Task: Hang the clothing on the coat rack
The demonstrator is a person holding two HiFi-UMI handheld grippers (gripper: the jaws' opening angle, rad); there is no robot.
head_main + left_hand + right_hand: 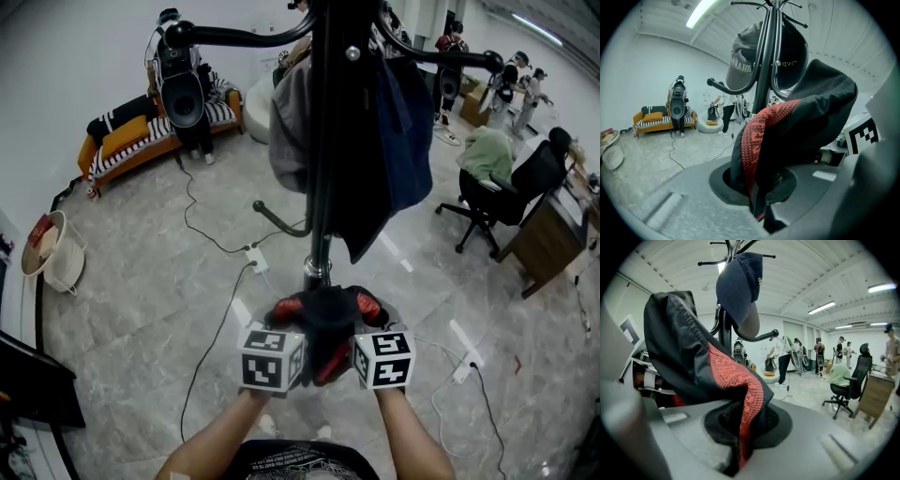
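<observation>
The black garment with red knit trim hung bunched between both grippers, just in front of the coat rack pole. The left gripper and right gripper each pinched a fold of it tightly. It looked light, soft and limp, likely to sag. The firmer knit band seemed the better hold for looping it over a hook.

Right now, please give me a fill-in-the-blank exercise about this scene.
1. The black fabric garment has ___ knit trim.
2. The left gripper and right gripper are both ___ on it.
3. A navy cloth item and a ___ cloth item hang on the tall black metal coat rack.
Missing words: red; shut; grey.
</observation>
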